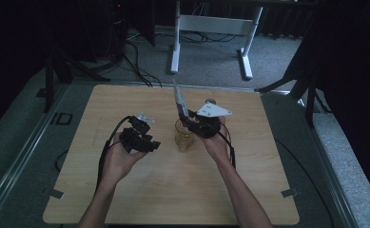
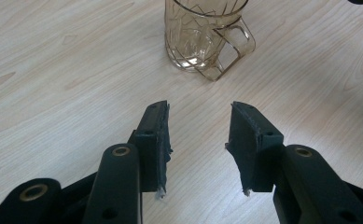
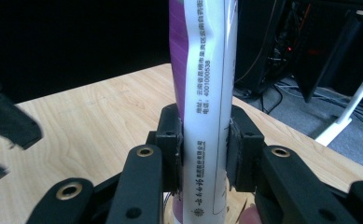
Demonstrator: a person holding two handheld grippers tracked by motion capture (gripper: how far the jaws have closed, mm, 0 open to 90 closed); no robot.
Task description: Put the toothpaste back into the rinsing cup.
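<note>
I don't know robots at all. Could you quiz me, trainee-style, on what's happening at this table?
1. True or false: the right gripper is clamped on the purple-and-white tube.
2. What stands on the wooden table ahead of the left gripper?
A. amber cup
B. metal bowl
C. red box
3. Fill in: the left gripper's jaws stand ____, with nothing between them.

Key: 1 true; 2 A, the amber cup with a handle; 3 open.

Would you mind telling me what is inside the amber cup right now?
The left gripper view shows the lower part of the amber cup holding nothing. In the high view, the tube clamped in the right gripper angles above its rim; whether its bottom end dips inside is hidden.
</note>
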